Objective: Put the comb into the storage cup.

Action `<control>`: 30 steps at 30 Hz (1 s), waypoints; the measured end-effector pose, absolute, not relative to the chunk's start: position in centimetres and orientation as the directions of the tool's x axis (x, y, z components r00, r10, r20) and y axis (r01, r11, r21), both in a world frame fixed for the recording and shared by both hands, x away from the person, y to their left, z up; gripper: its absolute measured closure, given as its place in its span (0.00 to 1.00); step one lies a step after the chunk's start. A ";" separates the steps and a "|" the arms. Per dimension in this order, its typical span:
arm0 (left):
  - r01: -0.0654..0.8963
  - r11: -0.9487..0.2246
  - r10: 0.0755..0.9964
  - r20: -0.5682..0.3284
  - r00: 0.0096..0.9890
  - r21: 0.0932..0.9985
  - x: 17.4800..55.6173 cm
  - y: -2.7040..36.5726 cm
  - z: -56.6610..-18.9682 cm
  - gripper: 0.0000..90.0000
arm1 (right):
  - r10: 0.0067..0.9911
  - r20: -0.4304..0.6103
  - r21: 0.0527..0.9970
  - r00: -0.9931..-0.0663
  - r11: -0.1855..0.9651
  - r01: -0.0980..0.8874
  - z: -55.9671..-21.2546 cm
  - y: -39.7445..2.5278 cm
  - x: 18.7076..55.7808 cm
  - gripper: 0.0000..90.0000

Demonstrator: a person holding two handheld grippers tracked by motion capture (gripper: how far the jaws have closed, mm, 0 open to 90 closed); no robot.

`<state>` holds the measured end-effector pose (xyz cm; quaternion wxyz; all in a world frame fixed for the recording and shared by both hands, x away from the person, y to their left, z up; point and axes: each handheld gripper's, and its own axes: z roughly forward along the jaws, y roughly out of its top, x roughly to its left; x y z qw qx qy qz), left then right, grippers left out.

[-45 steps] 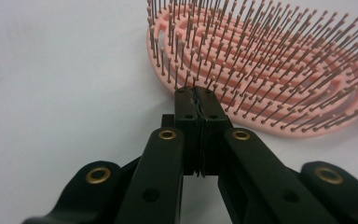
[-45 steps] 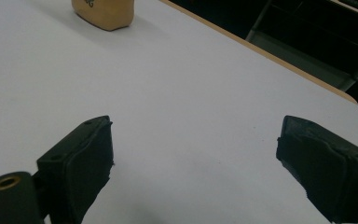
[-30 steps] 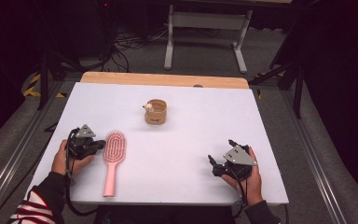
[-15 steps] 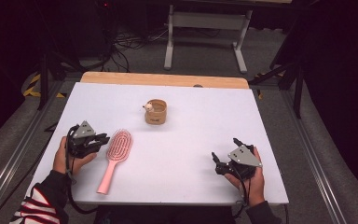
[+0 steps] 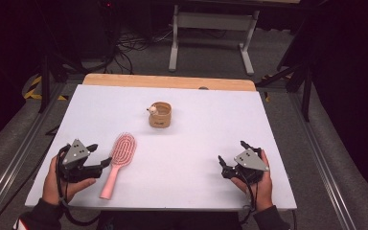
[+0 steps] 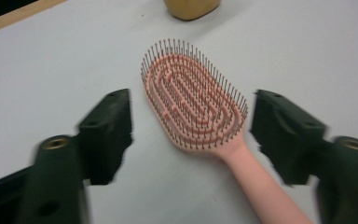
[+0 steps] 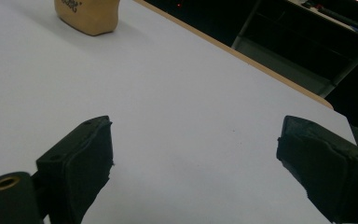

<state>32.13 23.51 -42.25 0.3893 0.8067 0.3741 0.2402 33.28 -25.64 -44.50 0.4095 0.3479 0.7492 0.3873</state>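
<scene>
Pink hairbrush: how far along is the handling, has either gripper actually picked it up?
Nothing looks done yet: the pink hairbrush lies flat on the white table, ungripped. In hand: the left gripper is open beside it, jaws either side of the brush's neck in its own view. Left: closing and lifting. The right gripper sits open, apart. The tan cup stands untouched.

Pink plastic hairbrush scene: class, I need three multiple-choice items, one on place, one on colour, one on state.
1. Where does the pink plastic hairbrush lie?
A. beside the left gripper
B. beside the right gripper
C. inside the cup

2. What colour is the small round cup on the white table?
A. blue
B. tan
C. green

3. How do the left gripper's jaws stand?
A. shut on the handle
B. shut, holding nothing
C. open

Answers: 1 A, the high view shows it by that gripper; 2 B, its wall is tan; 3 C, the left gripper view shows jaws apart either side of the brush.
</scene>
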 end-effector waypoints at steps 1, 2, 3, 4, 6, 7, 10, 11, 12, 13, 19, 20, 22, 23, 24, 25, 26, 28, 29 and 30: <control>0.432 -0.407 0.804 0.091 0.588 0.805 31.7 23.4 -42.5 0.21 | 0.845 -0.335 0.870 -0.417 0.447 0.207 -44.5 -25.8 33.3 0.12; 0.443 -0.399 0.815 0.089 0.572 0.803 31.4 23.3 -42.7 0.14 | 0.855 -0.318 0.878 -0.409 0.429 0.213 -44.4 -26.0 33.3 0.12; 0.455 -0.386 0.827 0.082 0.557 0.802 31.0 23.2 -43.0 0.14 | 0.855 -0.318 0.878 -0.409 0.429 0.213 -44.4 -26.0 33.3 0.12; 0.468 -0.381 0.839 0.086 0.537 0.798 30.5 23.2 -43.5 0.12 | 0.858 -0.311 0.881 -0.410 0.422 0.214 -44.3 -26.0 33.3 0.12; 0.531 -0.329 0.859 0.013 0.513 0.781 30.0 23.2 -44.6 0.11 | 0.847 -0.331 0.874 -0.415 0.441 0.203 -44.3 -25.7 33.1 0.12; 0.531 -0.329 0.859 0.013 0.513 0.781 30.0 23.2 -44.6 0.10 | 0.847 -0.331 0.874 -0.415 0.441 0.203 -44.3 -25.7 33.1 0.12; 0.581 -0.351 0.862 0.012 0.507 0.734 29.8 22.7 -45.5 0.11 | 0.835 -0.350 0.867 -0.425 0.460 0.190 -44.3 -25.3 33.0 0.12; 0.616 -0.357 0.870 0.010 0.493 0.702 30.1 22.3 -45.6 0.16 | 0.829 -0.360 0.861 -0.428 0.472 0.190 -44.3 -25.1 33.0 0.13; 0.630 -0.346 0.873 -0.007 0.487 0.695 30.2 22.2 -45.5 0.16 | 0.829 -0.362 0.860 -0.427 0.474 0.191 -44.3 -25.1 33.0 0.13; 0.643 -0.333 0.876 -0.027 0.482 0.690 30.3 22.0 -45.5 0.19 | 0.830 -0.362 0.859 -0.425 0.474 0.192 -44.3 -25.1 33.0 0.13; 0.648 -0.343 0.855 -0.059 0.515 0.680 31.1 20.8 -45.6 0.20 | 0.835 -0.360 0.860 -0.416 0.469 0.199 -44.3 -25.2 33.1 0.13; 0.659 -0.333 0.857 -0.075 0.510 0.675 31.4 20.4 -45.7 0.20 | 0.835 -0.358 0.860 -0.417 0.469 0.200 -44.3 -25.2 33.2 0.13; 0.672 -0.325 0.861 -0.084 0.501 0.666 31.9 20.1 -45.8 0.25 | 0.833 -0.357 0.860 -0.423 0.470 0.199 -44.3 -25.2 33.1 0.13; 0.681 -0.320 0.867 -0.086 0.491 0.658 32.1 20.0 -46.0 0.28 | 0.831 -0.351 0.862 -0.431 0.467 0.199 -44.3 -25.2 33.1 0.14; 0.690 -0.315 0.873 -0.086 0.480 0.652 32.3 19.9 -46.1 0.32 | 0.828 -0.354 0.859 -0.434 0.472 0.198 -44.4 -25.0 33.0 0.14; 0.694 -0.319 0.876 -0.079 0.476 0.645 32.5 19.9 -46.2 0.34 | 0.825 -0.358 0.857 -0.438 0.477 0.197 -44.4 -24.9 33.0 0.14; 0.701 -0.318 0.880 -0.076 0.469 0.639 32.6 19.9 -46.4 0.34 | 0.825 -0.358 0.857 -0.438 0.477 0.197 -44.4 -24.9 33.0 0.14; 0.714 -0.291 0.893 -0.087 0.442 0.636 32.9 20.0 -46.6 0.39 | 0.814 -0.373 0.852 -0.445 0.491 0.183 -44.4 -24.5 32.9 0.14; 0.717 -0.301 0.895 -0.074 0.440 0.629 33.1 19.9 -46.8 0.40 | 0.813 -0.373 0.851 -0.447 0.492 0.183 -44.4 -24.5 32.8 0.13; 0.718 -0.301 0.898 -0.067 0.435 0.628 33.2 19.7 -46.8 0.41 | 0.815 -0.365 0.854 -0.450 0.486 0.186 -44.5 -24.4 32.8 0.13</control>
